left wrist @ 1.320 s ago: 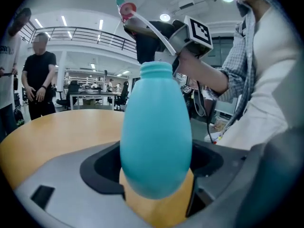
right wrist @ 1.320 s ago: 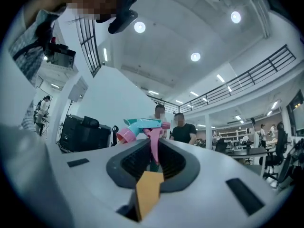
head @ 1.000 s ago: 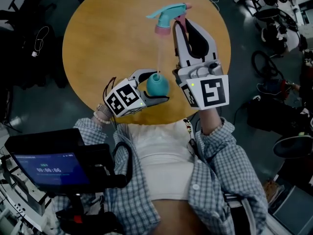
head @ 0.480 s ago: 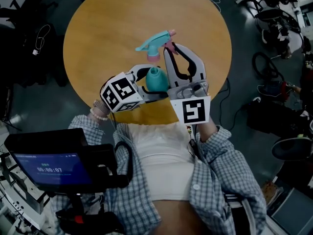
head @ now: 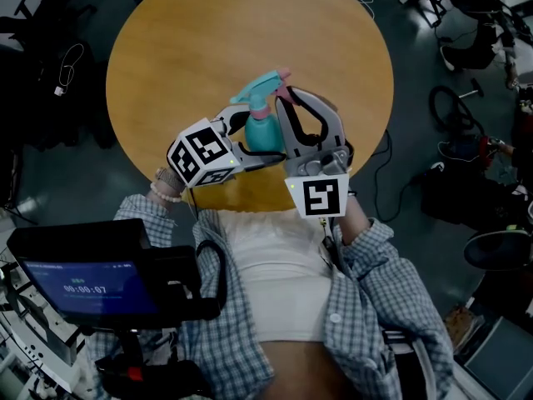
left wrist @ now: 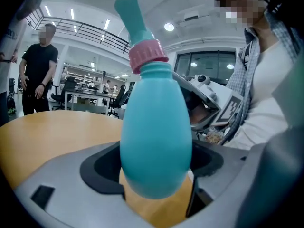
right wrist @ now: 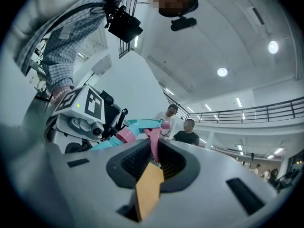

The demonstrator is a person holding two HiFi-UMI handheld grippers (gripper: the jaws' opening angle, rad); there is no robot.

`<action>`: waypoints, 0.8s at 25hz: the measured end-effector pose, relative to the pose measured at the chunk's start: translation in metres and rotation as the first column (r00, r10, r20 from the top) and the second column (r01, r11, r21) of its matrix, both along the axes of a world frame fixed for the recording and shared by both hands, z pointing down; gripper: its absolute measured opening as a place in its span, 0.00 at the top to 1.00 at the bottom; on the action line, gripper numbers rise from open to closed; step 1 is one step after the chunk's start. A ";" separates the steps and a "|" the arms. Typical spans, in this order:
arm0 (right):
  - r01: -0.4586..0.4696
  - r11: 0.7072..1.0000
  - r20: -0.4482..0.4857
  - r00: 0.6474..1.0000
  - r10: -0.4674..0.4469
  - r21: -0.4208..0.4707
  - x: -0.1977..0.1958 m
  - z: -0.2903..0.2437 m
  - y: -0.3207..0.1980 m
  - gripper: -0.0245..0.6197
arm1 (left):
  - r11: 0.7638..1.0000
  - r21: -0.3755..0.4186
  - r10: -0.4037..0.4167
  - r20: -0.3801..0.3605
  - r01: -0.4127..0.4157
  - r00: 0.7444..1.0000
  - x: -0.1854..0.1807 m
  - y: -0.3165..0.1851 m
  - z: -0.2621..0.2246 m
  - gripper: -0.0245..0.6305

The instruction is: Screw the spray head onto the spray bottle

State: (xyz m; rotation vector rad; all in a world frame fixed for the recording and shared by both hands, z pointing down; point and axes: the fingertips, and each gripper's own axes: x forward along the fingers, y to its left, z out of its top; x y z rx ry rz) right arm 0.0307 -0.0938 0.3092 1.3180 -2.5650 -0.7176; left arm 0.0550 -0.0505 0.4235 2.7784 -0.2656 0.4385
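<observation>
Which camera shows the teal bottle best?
The left gripper view: the spray bottle fills it, from belly to pink collar. The head view shows a small part from above; the right gripper view, only a teal sliver.

Your right claw has its jaws nearly together, pinching the pink trigger of the teal spray head. The head's pink collar meets the teal spray bottle at the left, with your left claw just behind it. A wedge of orange surface shows through the gap below the jaws. Two people stand in the background.
</observation>
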 end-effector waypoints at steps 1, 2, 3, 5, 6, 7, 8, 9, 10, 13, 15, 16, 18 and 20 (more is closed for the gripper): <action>0.004 1.000 -0.008 1.000 -0.004 0.002 -0.001 0.001 0.001 0.90 | 1.000 0.000 0.004 0.001 -0.004 1.000 0.001 0.001 0.000 0.32; 0.009 1.000 -0.014 1.000 -0.009 0.004 -0.002 0.001 0.002 0.90 | 1.000 -0.003 0.006 -0.001 -0.006 1.000 0.001 0.002 0.000 0.32; 0.014 1.000 -0.019 1.000 -0.014 0.007 -0.004 0.001 0.003 0.90 | 1.000 -0.008 0.003 -0.007 -0.003 1.000 0.001 0.001 0.000 0.32; 0.017 1.000 -0.028 0.999 -0.017 0.012 -0.005 0.002 0.005 0.90 | 1.000 -0.018 -0.006 -0.019 0.006 1.000 0.000 0.000 -0.001 0.32; 0.015 1.000 -0.031 0.999 -0.015 0.014 -0.004 0.003 0.005 0.90 | 1.000 -0.021 -0.009 -0.020 0.008 1.000 -0.001 -0.001 0.000 0.32; 0.012 1.000 -0.033 0.999 -0.012 0.015 -0.003 0.003 0.006 0.90 | 1.000 -0.022 -0.008 -0.019 0.008 1.000 -0.001 -0.001 0.000 0.32; 0.008 1.000 -0.037 0.999 -0.007 0.020 -0.002 0.003 0.006 0.90 | 1.000 -0.024 -0.007 -0.018 0.006 1.000 -0.001 -0.001 0.001 0.32; 0.005 1.000 -0.048 0.999 -0.003 0.029 -0.001 0.003 0.007 0.90 | 1.000 -0.028 -0.005 -0.018 0.005 1.000 -0.001 0.000 0.001 0.32; 0.003 0.999 -0.067 0.998 0.000 0.044 0.001 0.003 0.008 0.90 | 0.999 -0.034 -0.005 -0.020 0.004 1.000 -0.001 0.000 0.002 0.32; 0.001 0.996 -0.131 0.991 0.011 0.090 0.004 0.003 0.011 0.90 | 0.999 -0.049 -0.011 -0.022 0.010 1.000 -0.001 0.000 0.004 0.32; -0.006 0.995 -0.144 0.989 0.020 0.097 0.006 0.004 0.012 0.90 | 0.999 -0.039 -0.023 -0.026 0.022 0.999 -0.002 -0.001 0.004 0.32; -0.013 0.995 -0.140 0.990 0.026 0.094 0.008 0.003 0.011 0.90 | 0.999 -0.029 -0.034 -0.029 0.033 0.999 -0.002 -0.003 0.003 0.32; -0.041 0.996 -0.117 0.992 0.049 0.078 0.015 0.002 0.010 0.90 | 0.998 -0.008 -0.062 -0.041 0.062 0.997 -0.002 -0.007 0.000 0.32; -0.079 0.996 -0.059 0.995 0.081 0.034 0.021 0.002 0.008 0.90 | 0.996 -0.001 -0.084 -0.069 0.084 0.994 -0.001 -0.009 -0.003 0.33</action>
